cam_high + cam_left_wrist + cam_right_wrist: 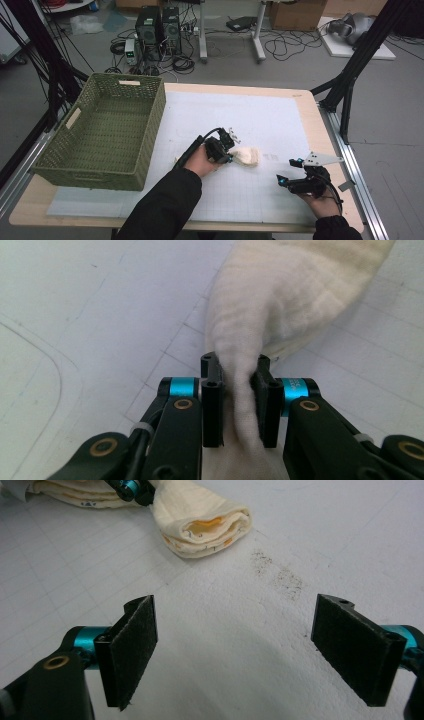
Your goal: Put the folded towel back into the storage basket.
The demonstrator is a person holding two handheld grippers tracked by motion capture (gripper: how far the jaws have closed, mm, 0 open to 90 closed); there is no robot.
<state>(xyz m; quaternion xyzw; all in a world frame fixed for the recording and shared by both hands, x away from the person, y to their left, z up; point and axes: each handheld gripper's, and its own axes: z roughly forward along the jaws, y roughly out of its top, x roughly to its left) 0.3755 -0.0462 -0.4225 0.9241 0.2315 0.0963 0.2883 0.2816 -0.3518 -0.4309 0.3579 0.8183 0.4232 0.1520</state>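
Cream cloth [246, 155] pinched at mid-counter

A green basket [102, 132] stands at the counter's [300, 107] left; the left gripper [239, 390] has its fingers clamped on the folded cloth, and the right gripper [250, 647] hovers nearby, fingers wide apart

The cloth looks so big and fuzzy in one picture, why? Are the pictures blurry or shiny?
In the left gripper view the cream cloth is right at the lens, so it looms large and soft. In the right gripper view the cloth and the open right gripper look sharp. The high view is dimmer and grainier, with no glare on the white mat.
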